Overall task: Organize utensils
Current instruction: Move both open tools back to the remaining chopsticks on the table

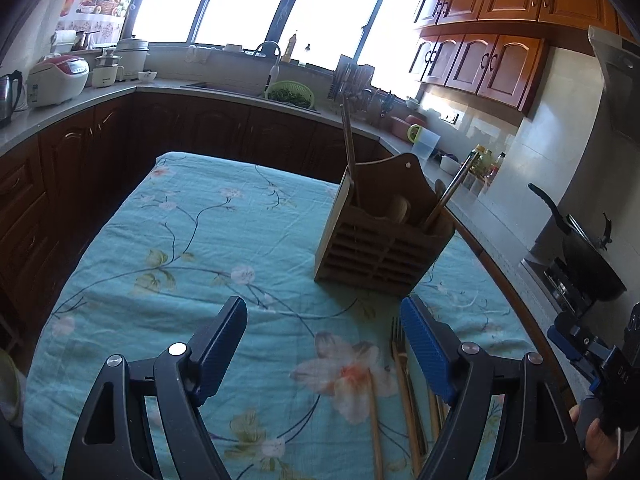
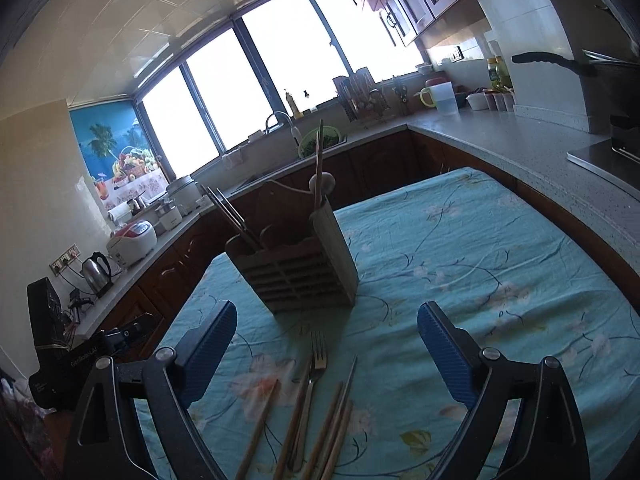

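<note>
A wooden slatted utensil holder (image 1: 380,248) stands on the table with the teal floral cloth (image 1: 180,240); it also shows in the right wrist view (image 2: 298,268). It holds a few sticks and a wooden spoon (image 2: 320,178). A fork (image 2: 316,364) and several wooden chopsticks (image 2: 332,424) lie loose on the cloth in front of it. In the left wrist view the fork (image 1: 400,344) lies beside my right finger. My left gripper (image 1: 324,316) is open and empty, above the cloth before the holder. My right gripper (image 2: 326,322) is open and empty, above the loose utensils.
Kitchen counters wrap around the table. A sink with a green colander (image 1: 290,94) is at the back. A rice cooker (image 1: 58,78) and kettle (image 2: 98,268) stand on the left counter. A wok (image 1: 588,256) sits on the stove at right. The other gripper (image 1: 600,360) shows at right.
</note>
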